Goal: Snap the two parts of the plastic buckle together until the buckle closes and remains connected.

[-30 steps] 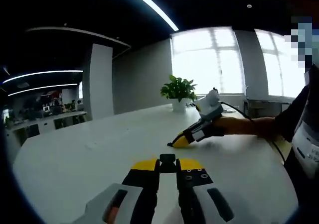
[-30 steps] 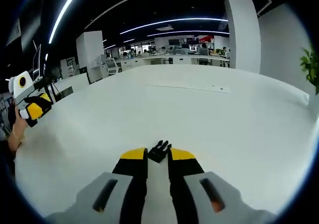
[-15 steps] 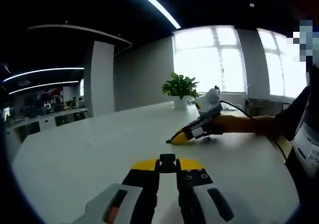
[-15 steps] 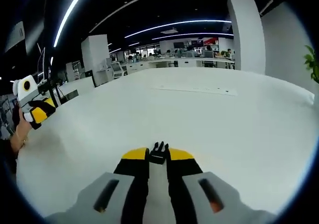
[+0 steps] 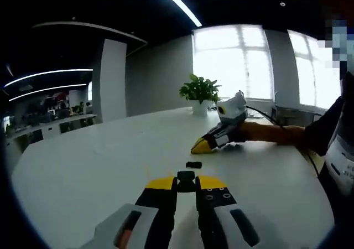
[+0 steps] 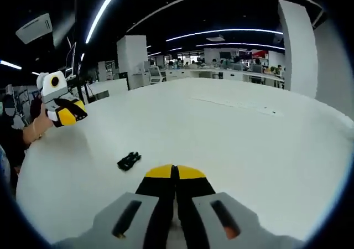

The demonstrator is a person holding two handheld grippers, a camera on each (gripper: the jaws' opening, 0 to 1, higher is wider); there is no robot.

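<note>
On a white table (image 5: 83, 171) in an open-plan office, the left gripper (image 5: 186, 181) holds one black buckle part (image 5: 186, 177) pinched between its yellow-tipped jaws, just clear of the tabletop. The second buckle part (image 5: 193, 164) lies loose on the table a little beyond those tips, between them and the right gripper (image 5: 200, 146). That gripper, held in a person's hand (image 5: 260, 133), comes into the left gripper view from the right with its yellow tip low over the surface. In the right gripper view, the right gripper (image 6: 175, 172) has its jaws pressed together with nothing between them. The loose buckle part (image 6: 129, 160) rests on the table (image 6: 249, 144) just left of and ahead of the tips. The left gripper (image 6: 67, 114) shows at the far left of that view, raised above the table edge. A potted plant (image 5: 201, 92) stands at the table's far end before bright windows (image 5: 238, 66).
</note>
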